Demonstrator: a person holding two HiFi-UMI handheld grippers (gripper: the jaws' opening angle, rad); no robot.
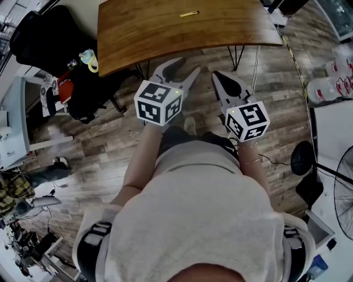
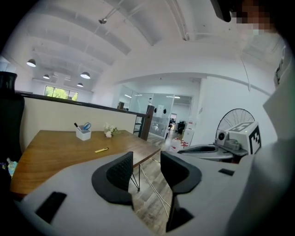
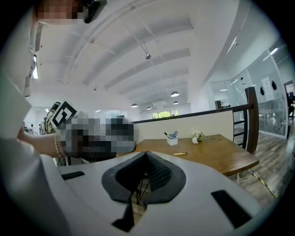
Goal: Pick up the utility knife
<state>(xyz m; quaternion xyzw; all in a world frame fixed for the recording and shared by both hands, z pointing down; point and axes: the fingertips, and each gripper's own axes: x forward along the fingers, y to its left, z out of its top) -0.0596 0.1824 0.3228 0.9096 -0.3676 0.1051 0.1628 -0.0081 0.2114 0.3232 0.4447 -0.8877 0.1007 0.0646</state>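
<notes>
The yellow utility knife (image 1: 189, 14) lies on the far part of a wooden table (image 1: 165, 38), well ahead of both grippers. My left gripper (image 1: 186, 67) is held over the floor just short of the table's near edge, open and empty. The right gripper (image 1: 216, 76) is beside it, its jaws shut on nothing. The left gripper view shows the knife (image 2: 102, 150) on the table (image 2: 50, 152) beyond the open left gripper (image 2: 146, 168). In the right gripper view the knife (image 3: 180, 153) lies past the shut right gripper (image 3: 145, 159).
A white pen cup (image 3: 172, 140) and small flowers (image 3: 198, 137) stand behind the knife. A black chair with bags (image 1: 71, 77) is left of the table. Water bottles (image 1: 331, 82), a fan (image 1: 345, 190) and a round stand base (image 1: 302, 160) are on the right. The floor is wood planks.
</notes>
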